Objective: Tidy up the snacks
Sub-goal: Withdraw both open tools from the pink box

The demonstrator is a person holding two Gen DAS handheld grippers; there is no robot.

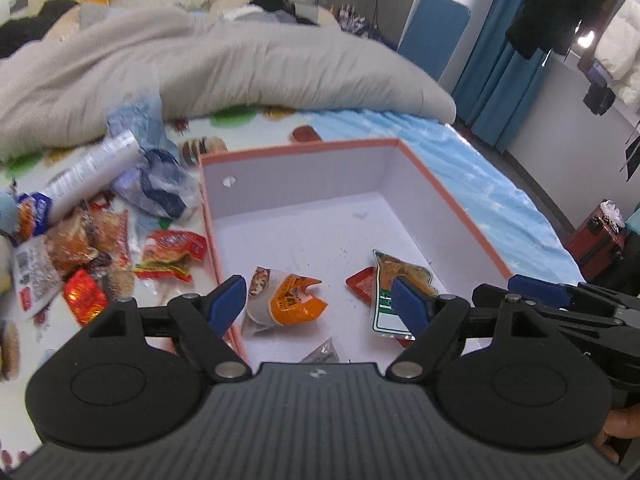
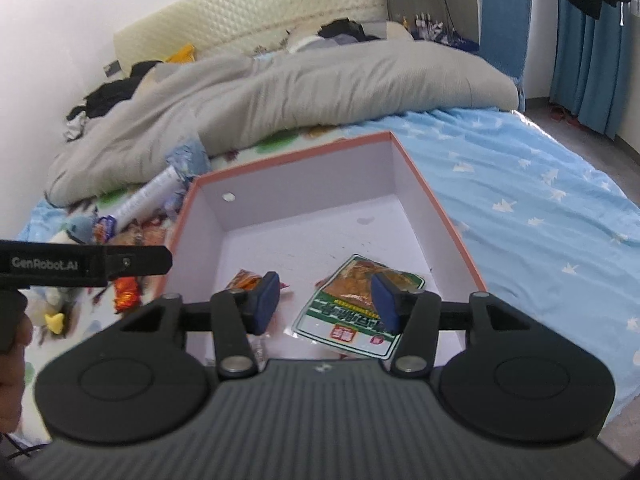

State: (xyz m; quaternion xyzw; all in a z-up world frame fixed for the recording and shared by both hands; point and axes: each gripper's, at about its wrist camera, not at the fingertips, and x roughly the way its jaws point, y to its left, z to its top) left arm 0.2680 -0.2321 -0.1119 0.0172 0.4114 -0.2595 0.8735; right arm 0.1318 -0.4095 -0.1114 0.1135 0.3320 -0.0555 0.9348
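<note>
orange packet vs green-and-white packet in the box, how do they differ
The orange packet is crumpled and smaller; the green-and-white packet lies flatter and looks larger. The orange packet sits towards the left side of the box, the green-and-white packet towards the right. Both lie loose on the box floor, ungripped.

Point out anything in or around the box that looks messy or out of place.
Most snacks still lie in a loose heap on the bed, left of the box, tangled with a crumpled plastic bag. Inside, the orange packet and green-labelled packet lie scattered at angles, and dark specks dot the white floor.
</note>
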